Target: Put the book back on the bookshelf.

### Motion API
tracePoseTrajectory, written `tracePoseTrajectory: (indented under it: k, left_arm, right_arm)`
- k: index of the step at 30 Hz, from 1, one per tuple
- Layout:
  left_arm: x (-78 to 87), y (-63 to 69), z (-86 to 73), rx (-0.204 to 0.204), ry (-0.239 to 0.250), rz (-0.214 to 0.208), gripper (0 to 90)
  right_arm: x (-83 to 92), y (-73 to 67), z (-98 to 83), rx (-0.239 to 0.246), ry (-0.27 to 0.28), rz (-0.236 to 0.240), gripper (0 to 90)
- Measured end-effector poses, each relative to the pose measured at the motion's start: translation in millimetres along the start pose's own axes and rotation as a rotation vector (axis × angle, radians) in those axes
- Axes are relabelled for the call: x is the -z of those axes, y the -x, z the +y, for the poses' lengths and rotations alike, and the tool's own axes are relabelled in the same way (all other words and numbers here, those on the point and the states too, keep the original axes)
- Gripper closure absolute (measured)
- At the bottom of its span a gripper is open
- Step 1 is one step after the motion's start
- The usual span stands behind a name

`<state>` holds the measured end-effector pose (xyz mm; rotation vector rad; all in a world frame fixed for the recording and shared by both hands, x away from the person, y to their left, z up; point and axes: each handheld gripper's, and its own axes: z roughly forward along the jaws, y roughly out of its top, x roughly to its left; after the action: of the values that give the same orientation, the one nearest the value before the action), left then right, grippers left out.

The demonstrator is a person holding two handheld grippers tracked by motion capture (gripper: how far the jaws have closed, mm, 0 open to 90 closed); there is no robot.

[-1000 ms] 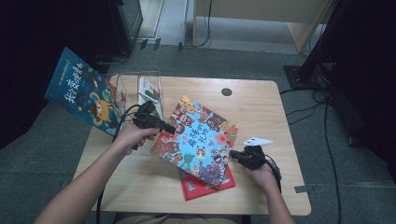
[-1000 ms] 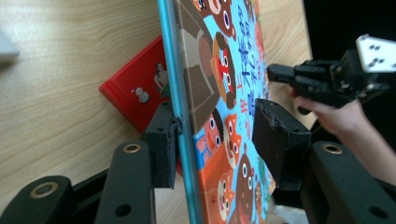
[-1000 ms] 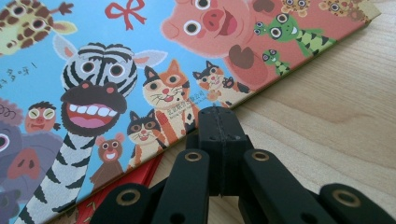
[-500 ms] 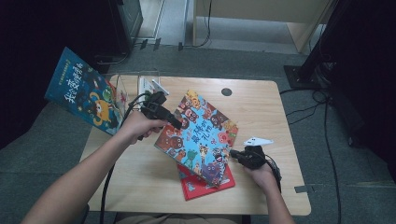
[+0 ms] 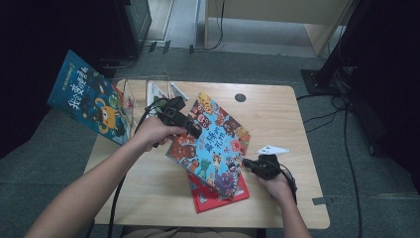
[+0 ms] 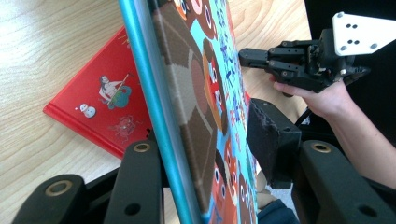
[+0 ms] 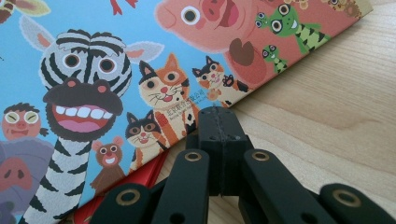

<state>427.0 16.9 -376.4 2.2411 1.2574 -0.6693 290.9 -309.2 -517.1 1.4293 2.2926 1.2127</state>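
A colourful animal picture book (image 5: 210,146) is tilted up on its left edge, its lower right part resting on a red book (image 5: 218,196) that lies flat on the table. My left gripper (image 5: 194,132) holds the raised edge. In the left gripper view the book's teal edge (image 6: 159,116) runs between the jaws of the left gripper (image 6: 205,140), which have just been closing on it. My right gripper (image 5: 246,163) is shut with nothing in it. Its tips (image 7: 218,122) touch the picture book's (image 7: 116,70) near edge.
A blue book (image 5: 89,104) stands tilted in a clear acrylic rack (image 5: 148,91) at the table's far left. The wooden table (image 5: 277,119) has a round cable hole (image 5: 240,97) at the back. Cables trail on the floor to the right.
My left gripper has risen and moved right with the picture book's left edge, so the book stands steeper. The right gripper has stayed put.
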Motion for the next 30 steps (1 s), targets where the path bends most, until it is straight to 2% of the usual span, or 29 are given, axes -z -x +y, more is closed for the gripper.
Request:
tracePoseTrajectory:
  k: [9, 12, 21, 25, 30]
  left_arm:
    - [3.7, 3.4, 3.0, -0.002, 0.002, -0.005, 63.9]
    - [4.4, 3.2, 3.5, 0.012, 0.014, -0.006, 63.9]
    - [7.1, 3.5, 4.7, 0.020, 0.017, -0.010, 64.8]
    - [11.8, 4.8, 4.6, 0.010, 0.018, 0.000, 68.0]
    - [15.6, 4.9, 5.4, 0.023, 0.018, 0.006, 68.9]
  right_arm:
    - [-5.4, -4.1, 2.5, 0.008, 0.010, 0.008, 90.0]
    - [-6.9, -5.0, 3.5, 0.009, 0.013, 0.011, 90.0]
    - [-11.4, -5.3, 6.9, 0.005, 0.012, 0.035, 90.0]
    - [-15.0, -7.1, 9.0, 0.014, 0.010, 0.046, 90.0]
    - [-19.9, -10.8, 12.2, 0.037, 0.008, 0.051, 90.0]
